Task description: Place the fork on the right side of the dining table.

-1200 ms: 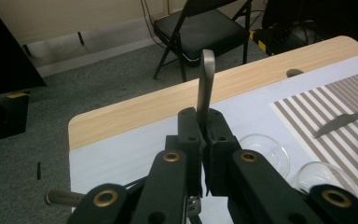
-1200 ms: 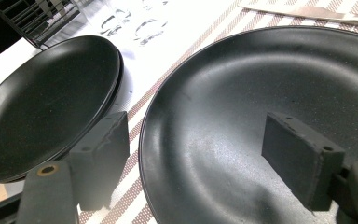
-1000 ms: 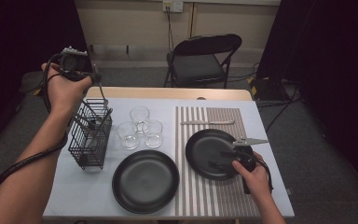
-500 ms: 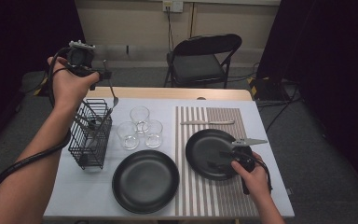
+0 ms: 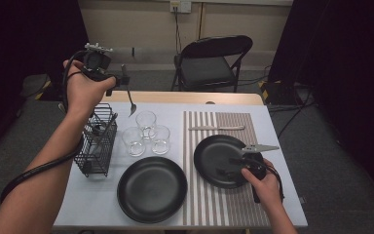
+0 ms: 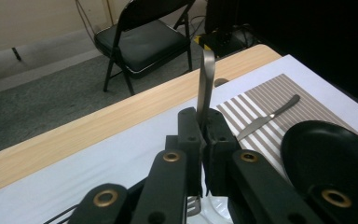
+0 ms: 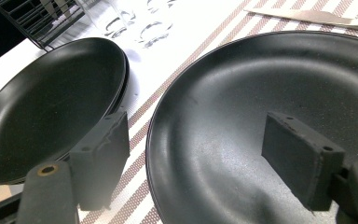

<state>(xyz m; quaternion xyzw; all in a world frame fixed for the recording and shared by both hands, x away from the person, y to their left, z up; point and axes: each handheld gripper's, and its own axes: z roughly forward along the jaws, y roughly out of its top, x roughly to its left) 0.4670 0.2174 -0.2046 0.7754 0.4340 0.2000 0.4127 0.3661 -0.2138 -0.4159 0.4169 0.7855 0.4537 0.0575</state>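
My left gripper (image 5: 120, 79) hangs above the table's far left corner, shut on a metal fork (image 5: 130, 102) whose tines point down behind the glasses. In the left gripper view the fork's handle (image 6: 207, 79) rises from between the closed jaws of that gripper (image 6: 204, 123). My right gripper (image 5: 229, 165) rests low at the near right, open over the front rim of the right black plate (image 5: 212, 151). In the right gripper view one pad (image 7: 100, 156) sits outside the plate's rim and the other lies over the plate (image 7: 261, 74), with nothing held in the gripper (image 7: 200, 144).
A black wire basket (image 5: 97, 141) stands at the left with cutlery inside. Three clear glasses (image 5: 146, 119) cluster beside it. A second black plate (image 5: 151, 187) lies front centre. A knife (image 5: 216, 128) lies across the striped placemat (image 5: 219, 207). A folding chair (image 5: 214, 58) stands beyond the table.
My left hand has carried the fork to the right and slightly up, away from above the wire basket. The right hand and its gripper have stayed where they were.
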